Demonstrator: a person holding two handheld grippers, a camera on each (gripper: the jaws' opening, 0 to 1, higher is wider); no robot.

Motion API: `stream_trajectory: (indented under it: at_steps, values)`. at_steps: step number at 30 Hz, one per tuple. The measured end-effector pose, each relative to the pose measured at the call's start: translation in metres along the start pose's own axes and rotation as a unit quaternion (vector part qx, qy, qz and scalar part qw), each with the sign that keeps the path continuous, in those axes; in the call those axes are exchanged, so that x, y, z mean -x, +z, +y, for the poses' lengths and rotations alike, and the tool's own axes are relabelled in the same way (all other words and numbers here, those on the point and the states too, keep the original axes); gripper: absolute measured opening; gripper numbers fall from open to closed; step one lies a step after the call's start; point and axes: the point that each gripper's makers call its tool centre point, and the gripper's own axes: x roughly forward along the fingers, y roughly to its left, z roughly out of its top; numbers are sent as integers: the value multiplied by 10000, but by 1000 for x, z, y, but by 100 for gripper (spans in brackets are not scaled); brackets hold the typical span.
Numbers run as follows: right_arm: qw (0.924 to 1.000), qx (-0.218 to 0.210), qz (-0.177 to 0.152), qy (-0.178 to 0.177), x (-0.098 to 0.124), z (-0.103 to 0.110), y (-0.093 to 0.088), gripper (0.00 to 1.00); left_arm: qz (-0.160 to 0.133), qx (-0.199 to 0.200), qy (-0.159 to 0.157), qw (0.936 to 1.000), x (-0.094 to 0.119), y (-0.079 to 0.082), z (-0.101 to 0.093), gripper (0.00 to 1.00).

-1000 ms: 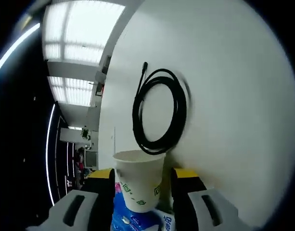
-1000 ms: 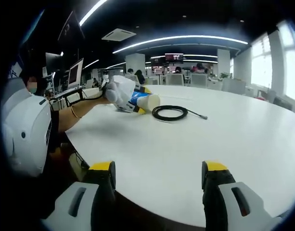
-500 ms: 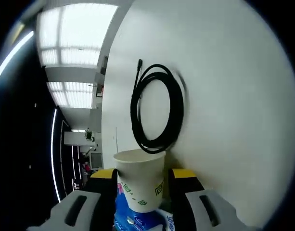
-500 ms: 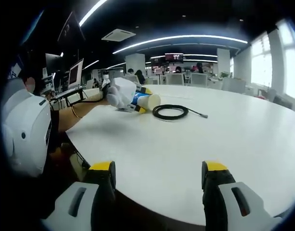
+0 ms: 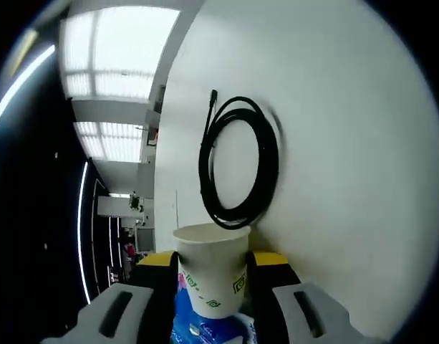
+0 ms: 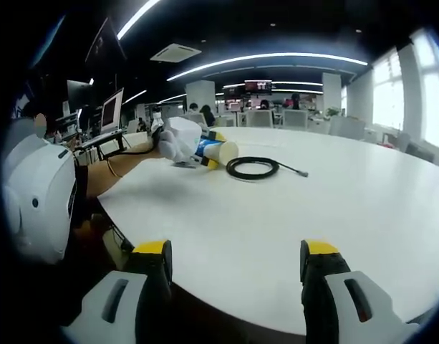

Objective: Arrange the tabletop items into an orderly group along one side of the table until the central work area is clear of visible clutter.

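Note:
My left gripper [image 5: 213,262] is shut on a white paper cup [image 5: 212,269] with green marks, and a blue packet [image 5: 205,331] sits between the jaws below the cup. A coiled black cable [image 5: 238,165] lies on the white table [image 5: 348,143] just past the cup's rim. In the right gripper view, a person's hand holds the left gripper [image 6: 177,138] low over the table's far left, with the cup [image 6: 220,151] on its side pointing at the cable [image 6: 253,168]. My right gripper [image 6: 235,261] stands open at the near table edge, with nothing between its fingers.
The round white table [image 6: 334,208] stretches wide to the right of the cable. A person's arm and white sleeve [image 6: 40,193] are at the left. Monitors [image 6: 112,107] and office desks stand beyond the table.
The left gripper view has shifted slightly. The cup stays between the jaws and the cable lies where it was. The right gripper has not moved.

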Motion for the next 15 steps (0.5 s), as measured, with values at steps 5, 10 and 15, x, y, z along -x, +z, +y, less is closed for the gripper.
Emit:
stream_trajectory:
  at_steps: [5, 10, 15]
  values:
    - [10000, -2, 27, 0, 0, 0, -1, 70, -16, -25, 65, 10000, 2, 0, 1, 37]
    - [10000, -3, -4, -16, 2, 0, 0, 70, -73, -45, 171, 9998, 4, 0, 2, 37]
    - [10000, -2, 16, -14, 1, 0, 0, 70, -120, -108, 267, 9995, 7, 0, 4, 37]
